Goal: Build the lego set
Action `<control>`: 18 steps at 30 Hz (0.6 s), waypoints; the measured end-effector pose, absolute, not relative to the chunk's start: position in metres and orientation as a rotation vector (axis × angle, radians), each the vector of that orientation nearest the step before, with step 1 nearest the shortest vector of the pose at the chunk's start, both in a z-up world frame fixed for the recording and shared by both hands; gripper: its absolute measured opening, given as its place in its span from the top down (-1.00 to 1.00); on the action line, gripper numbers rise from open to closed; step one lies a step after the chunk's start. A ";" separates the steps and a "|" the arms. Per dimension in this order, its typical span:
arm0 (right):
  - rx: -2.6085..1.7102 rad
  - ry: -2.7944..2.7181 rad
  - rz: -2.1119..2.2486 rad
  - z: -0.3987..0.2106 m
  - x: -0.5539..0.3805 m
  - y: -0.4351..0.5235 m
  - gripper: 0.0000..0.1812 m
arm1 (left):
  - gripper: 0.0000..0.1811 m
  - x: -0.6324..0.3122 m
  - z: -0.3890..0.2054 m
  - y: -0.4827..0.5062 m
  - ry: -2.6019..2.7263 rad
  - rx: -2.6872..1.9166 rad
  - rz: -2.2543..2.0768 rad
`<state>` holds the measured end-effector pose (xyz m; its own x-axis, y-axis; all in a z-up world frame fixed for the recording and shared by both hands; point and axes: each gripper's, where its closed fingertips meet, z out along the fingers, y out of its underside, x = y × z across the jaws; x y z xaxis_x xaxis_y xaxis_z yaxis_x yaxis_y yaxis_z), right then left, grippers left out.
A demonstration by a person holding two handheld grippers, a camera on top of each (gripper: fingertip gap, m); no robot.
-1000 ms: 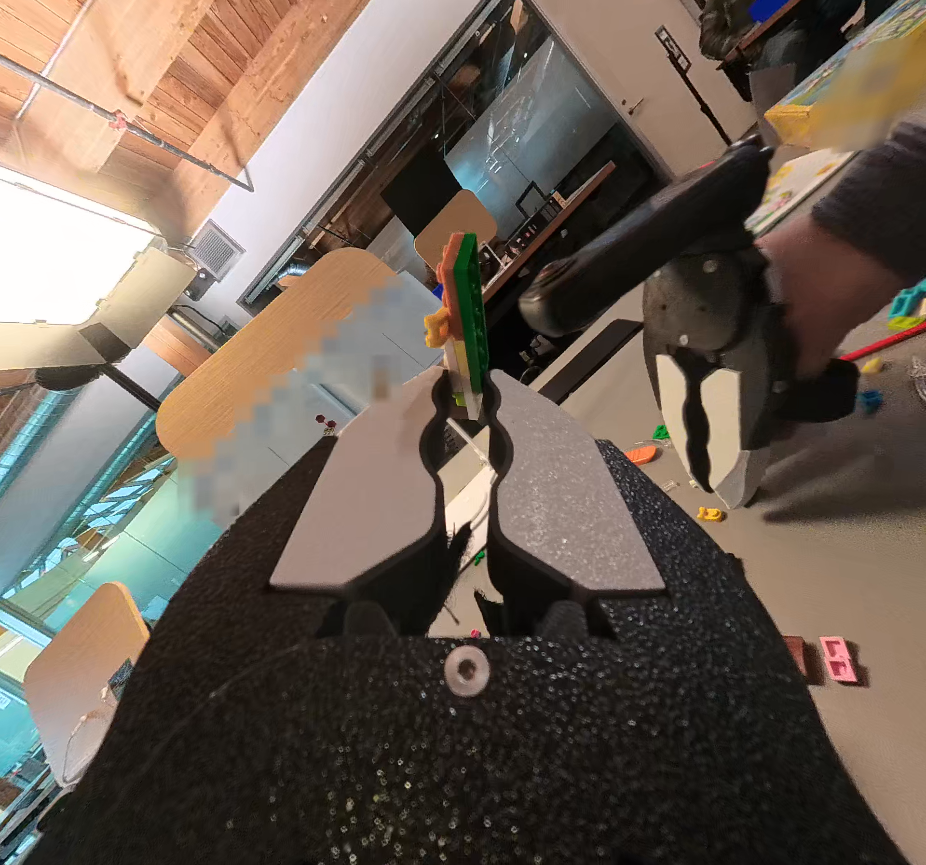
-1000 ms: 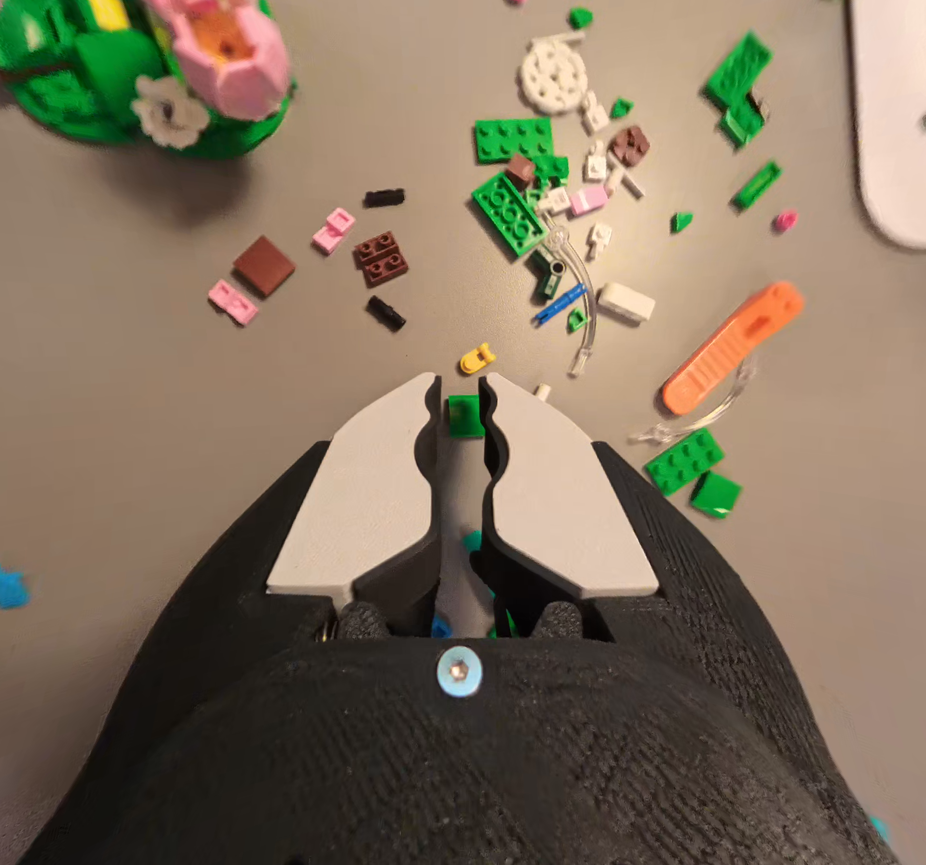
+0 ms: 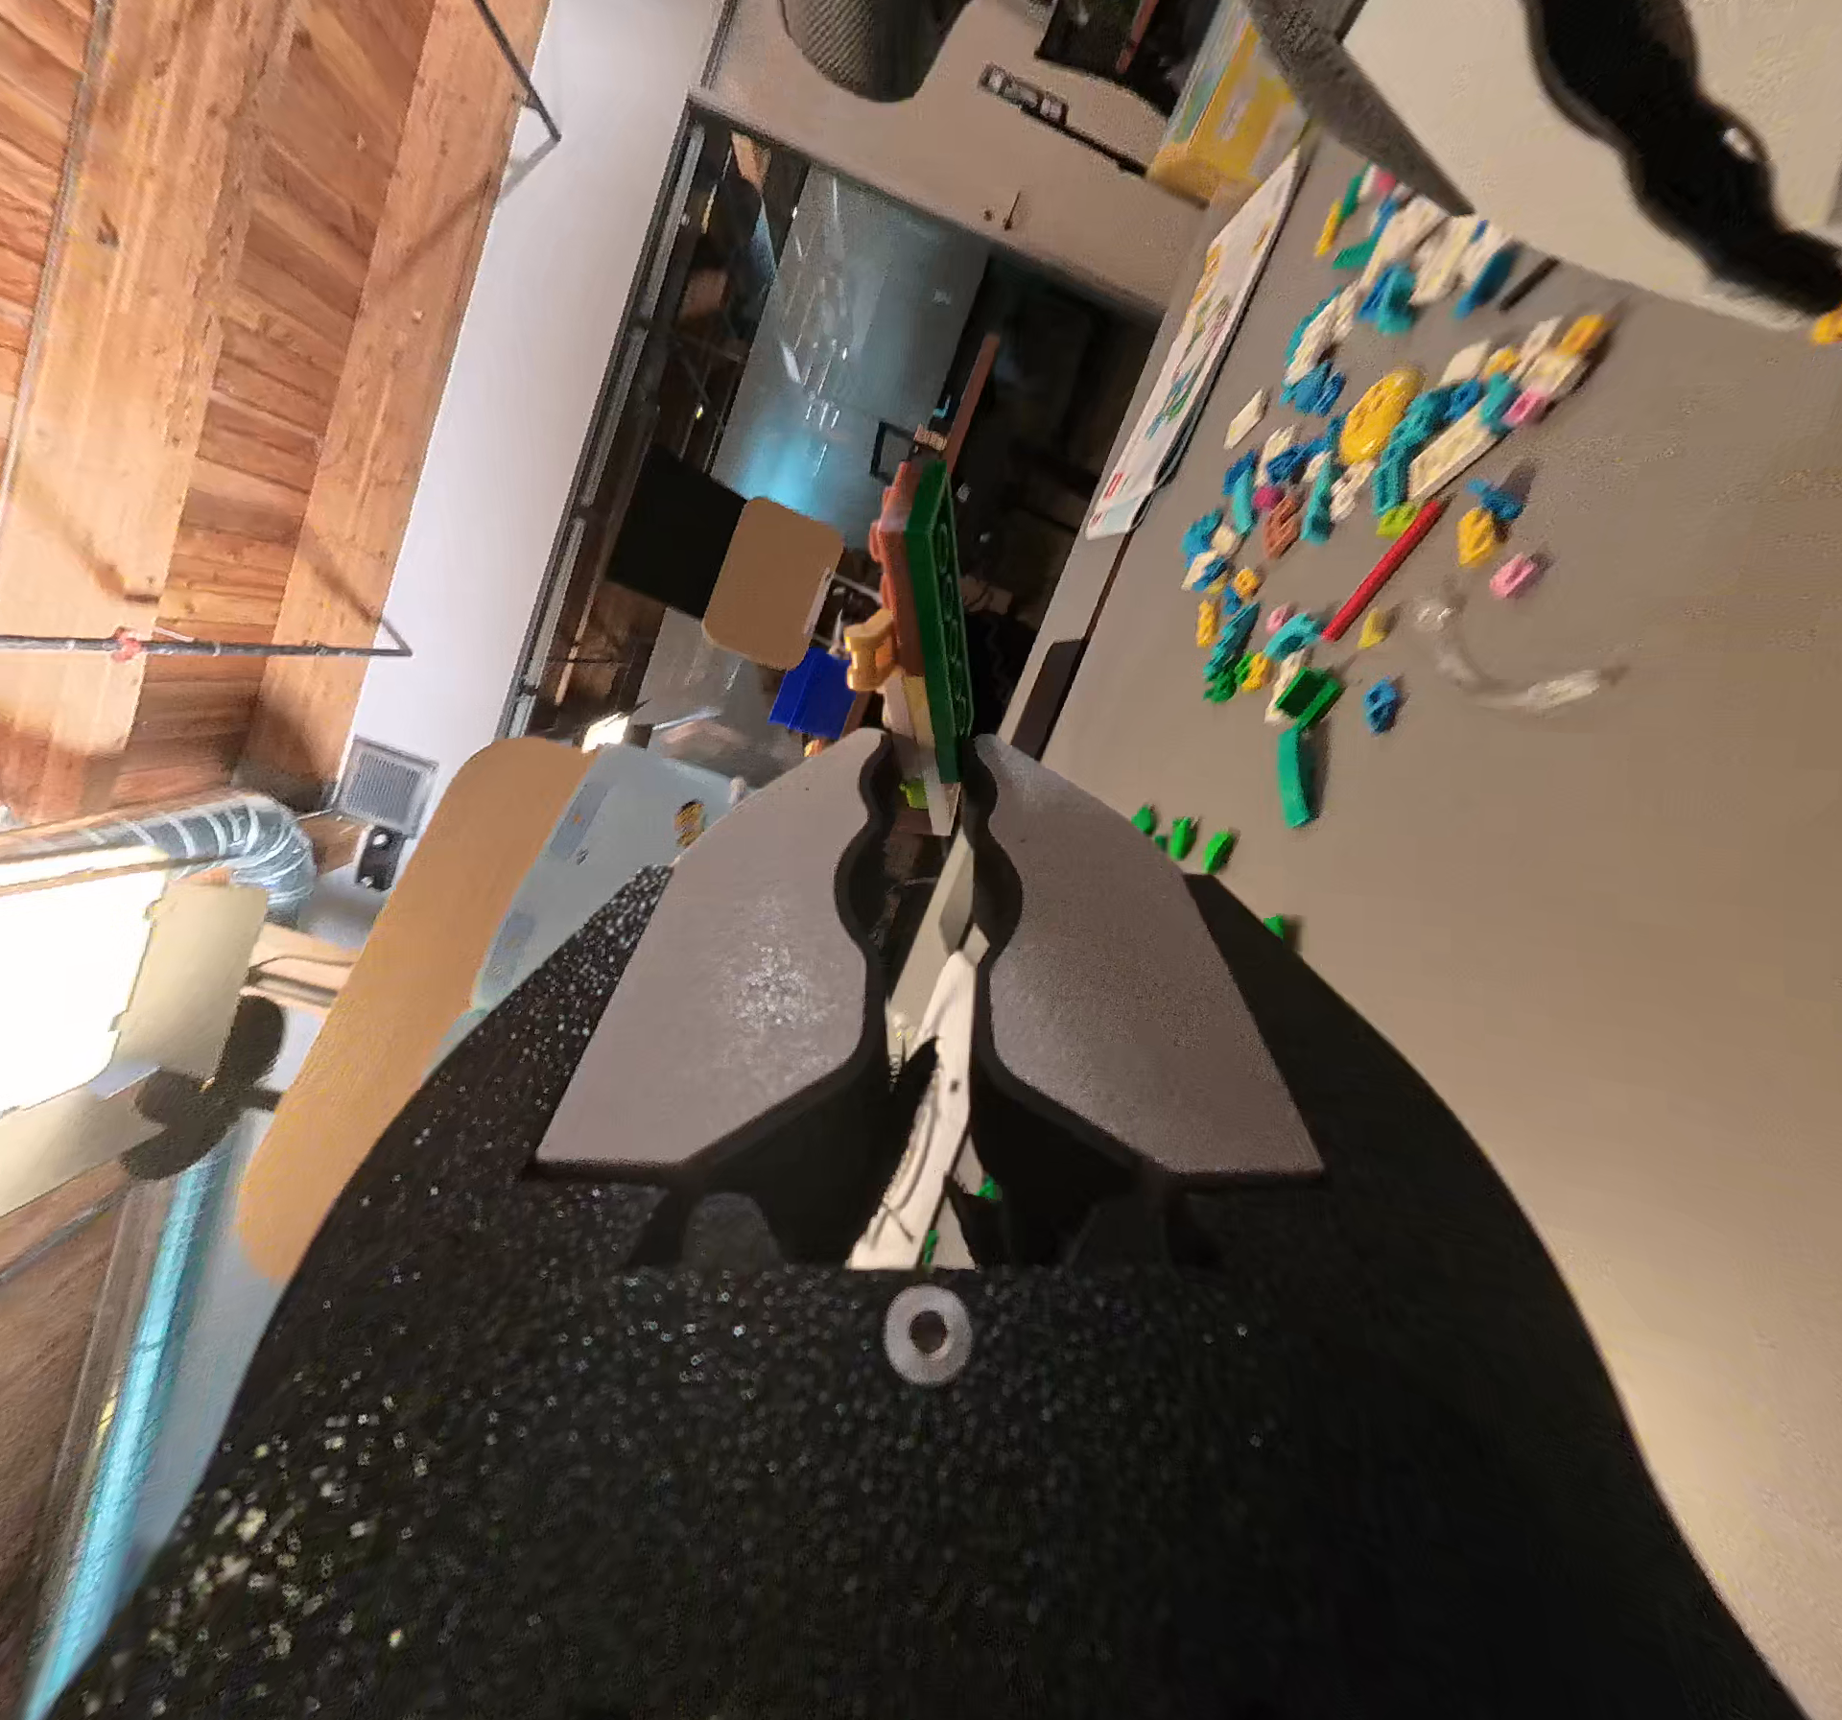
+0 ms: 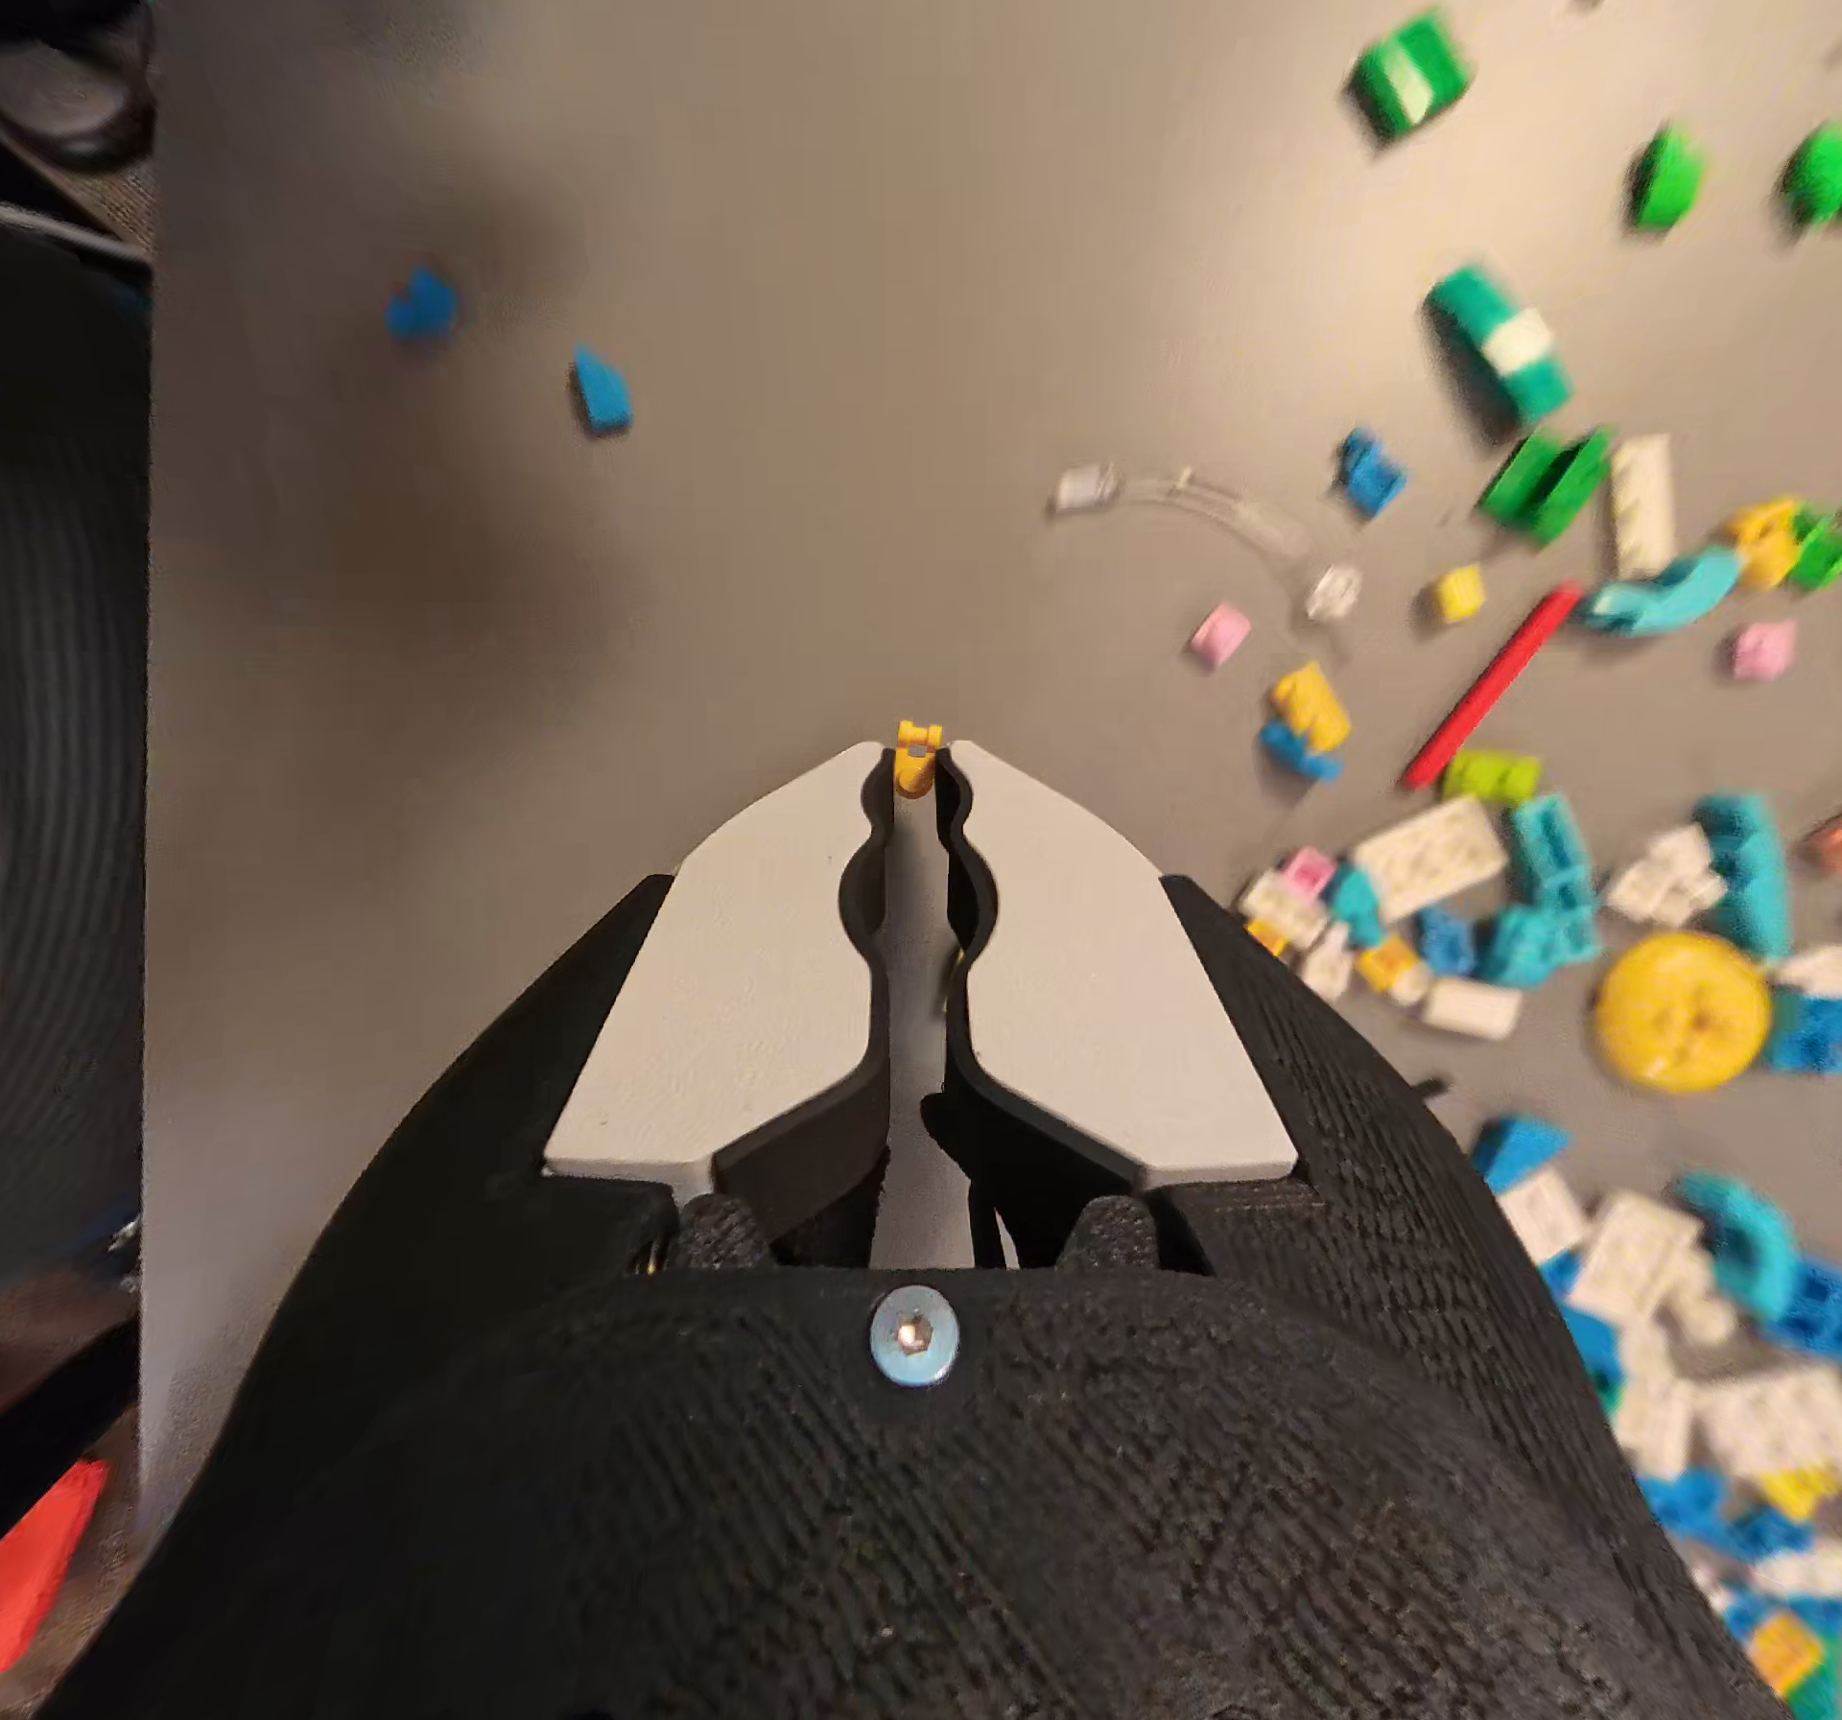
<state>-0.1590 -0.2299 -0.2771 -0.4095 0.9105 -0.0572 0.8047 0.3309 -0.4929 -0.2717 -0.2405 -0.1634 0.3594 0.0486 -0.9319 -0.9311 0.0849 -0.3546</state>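
Loose bricks (image 4: 1555,885) right of the claw are smeared with blur, can't make out shapes. The other claw (image 3: 1595,78) gets cut off by the top edge, its tips out of view.

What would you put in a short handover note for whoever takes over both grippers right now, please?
Left gripper: shut on the small assembly, a green plate with brown and tan pieces and a yellow clip on its side, held up off the table.
Right gripper: shut on a small yellow clip piece, held above the table.
Loose bricks lie scattered on the table to the right, blurred; the instruction booklet lies at the far end.
Done: part of the assembly built, next piece picked.
Left: probably bring the yellow clip piece to the assembly, press it on, then continue the build.
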 end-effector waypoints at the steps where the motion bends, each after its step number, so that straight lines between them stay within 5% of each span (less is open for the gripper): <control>1: -1.576 -2.366 0.653 -0.282 -0.150 -0.232 0.94 | 0.87 -0.263 -0.168 -0.237 0.935 -1.257 0.885; 18: -1.689 -2.101 0.748 -0.286 -0.126 -0.237 0.90 | 0.87 -0.228 -0.209 -0.226 1.085 -1.271 0.838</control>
